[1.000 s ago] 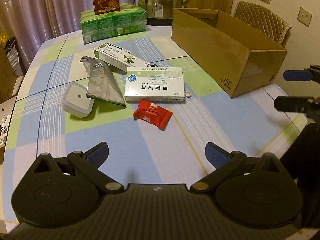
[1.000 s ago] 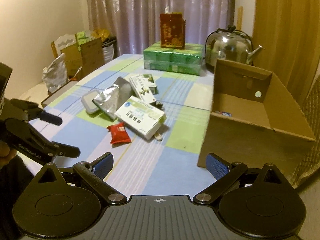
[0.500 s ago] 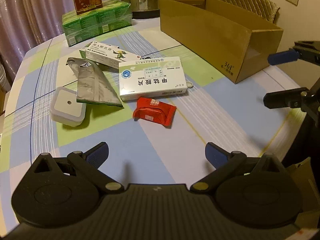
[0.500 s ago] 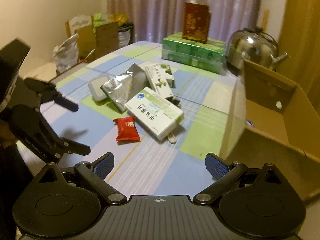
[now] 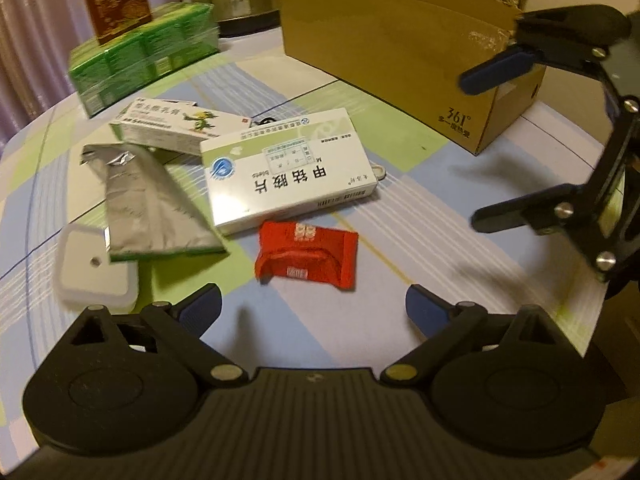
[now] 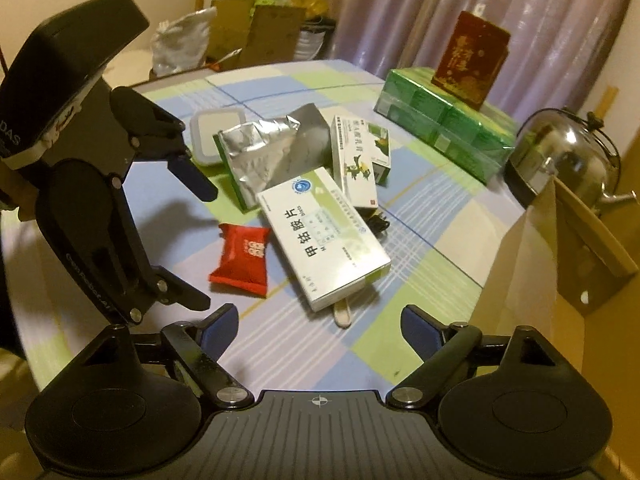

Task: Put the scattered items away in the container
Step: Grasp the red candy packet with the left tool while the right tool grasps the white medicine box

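Cardboard box [image 5: 400, 52]: "361°" printed on its end wall (smaller line beneath illegible). White medicine carton [image 5: 290, 170]: "甲钴胺片". Left tongs [image 6: 188, 244]: "GenRobot.AI" on the arm. Remaining print unreadable.

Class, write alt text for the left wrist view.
The open left gripper hovers just before a red snack packet on a checked tablecloth. Behind lie a white medicine box and a silver foil pouch; a cardboard box stands right.
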Available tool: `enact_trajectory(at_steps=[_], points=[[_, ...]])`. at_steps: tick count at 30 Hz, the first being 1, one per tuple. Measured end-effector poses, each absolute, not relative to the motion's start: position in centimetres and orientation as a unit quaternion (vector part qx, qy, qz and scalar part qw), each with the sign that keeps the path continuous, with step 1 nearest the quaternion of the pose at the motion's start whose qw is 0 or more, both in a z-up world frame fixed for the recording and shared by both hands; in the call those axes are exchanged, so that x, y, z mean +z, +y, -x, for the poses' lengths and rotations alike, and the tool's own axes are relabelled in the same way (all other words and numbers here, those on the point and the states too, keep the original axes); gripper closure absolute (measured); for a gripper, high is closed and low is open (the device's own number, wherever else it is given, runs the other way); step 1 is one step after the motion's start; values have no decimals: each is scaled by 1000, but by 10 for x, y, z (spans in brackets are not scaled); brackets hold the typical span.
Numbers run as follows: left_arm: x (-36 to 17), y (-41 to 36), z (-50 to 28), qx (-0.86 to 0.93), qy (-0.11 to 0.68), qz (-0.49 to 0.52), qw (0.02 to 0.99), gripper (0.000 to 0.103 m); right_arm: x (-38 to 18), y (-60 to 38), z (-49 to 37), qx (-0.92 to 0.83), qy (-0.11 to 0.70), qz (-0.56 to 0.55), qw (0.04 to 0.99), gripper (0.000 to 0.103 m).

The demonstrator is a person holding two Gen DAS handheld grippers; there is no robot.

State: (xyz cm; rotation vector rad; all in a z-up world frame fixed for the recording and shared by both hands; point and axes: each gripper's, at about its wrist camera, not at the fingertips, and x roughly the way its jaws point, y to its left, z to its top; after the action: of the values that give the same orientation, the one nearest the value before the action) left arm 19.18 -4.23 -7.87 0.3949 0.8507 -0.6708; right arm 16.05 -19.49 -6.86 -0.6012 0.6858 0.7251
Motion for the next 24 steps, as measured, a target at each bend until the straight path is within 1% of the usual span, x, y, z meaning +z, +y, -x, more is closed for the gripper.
enact_trajectory(at_steps=[8,10,17,18,19,20,22,24], points=[[-92,-53,-214,-332,405,-188,831,18,-74,-186,-185,352,316,313,824,19],[-94,-54,-217,-336,408,-188,828,23,-74,-186,-190,352,316,311,825,19],[-98,-53,-225,-349,409,-174,825,29,-75,-181,-198,354,316,305,826,19],[-97,-53,-226,-348,409,-172,826,32,-75,-179,-200,355,316,304,826,19],[-97,-53,-226,-347,409,-170,827,39,-76,-178,-201,356,316,304,825,19],[-96,-52,-226,-346,409,-167,828,42,-76,-176,-202,357,316,303,825,19],[-94,-50,-227,-345,410,-164,829,54,-76,-171,-204,359,315,303,824,19],[-91,-46,-226,-345,415,-157,827,61,-77,-166,-208,363,314,307,822,19]])
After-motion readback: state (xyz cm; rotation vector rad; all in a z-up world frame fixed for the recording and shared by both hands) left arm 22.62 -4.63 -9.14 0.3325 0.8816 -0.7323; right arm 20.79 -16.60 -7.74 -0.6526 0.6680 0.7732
